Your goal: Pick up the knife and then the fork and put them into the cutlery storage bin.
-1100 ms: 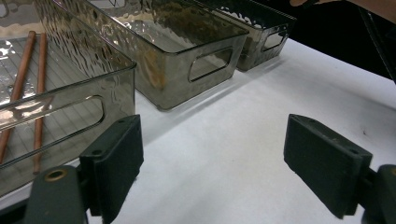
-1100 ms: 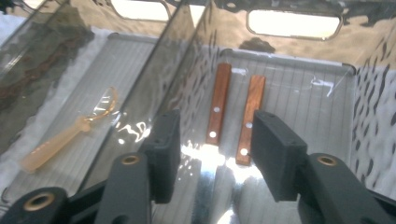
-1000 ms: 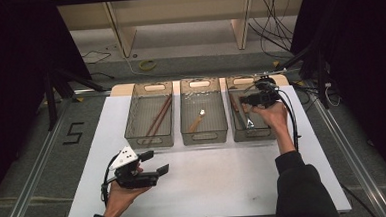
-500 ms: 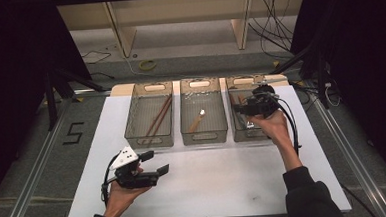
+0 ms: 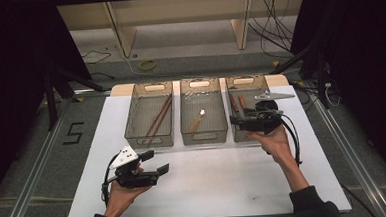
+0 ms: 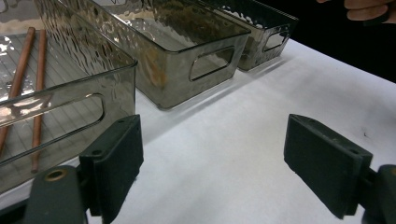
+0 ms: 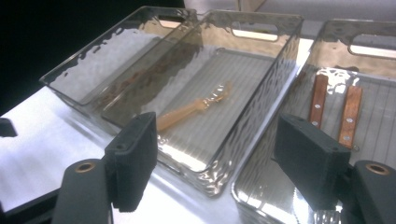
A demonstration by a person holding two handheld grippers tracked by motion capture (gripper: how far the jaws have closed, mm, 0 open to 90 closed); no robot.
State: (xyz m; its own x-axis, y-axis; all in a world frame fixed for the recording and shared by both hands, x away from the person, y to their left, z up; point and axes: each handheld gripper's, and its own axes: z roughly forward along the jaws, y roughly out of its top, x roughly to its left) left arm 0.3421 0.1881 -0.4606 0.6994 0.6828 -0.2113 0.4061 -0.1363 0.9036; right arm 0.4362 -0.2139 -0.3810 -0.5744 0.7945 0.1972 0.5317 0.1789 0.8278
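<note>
Right tongs, whose jaws have just been opening with nothing between them, are held over the right bin where two wooden-handled knives, judged light, stiff and best gripped mid-handle, are lying; left tongs are held open.

A black "5" on the floor beside the table

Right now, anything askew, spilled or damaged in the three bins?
Nothing stands out. Chopsticks lie in the left bin, a wooden-handled utensil in the middle bin, two wooden-handled pieces in the right bin. Bins sit straight; nothing spilled.
</note>
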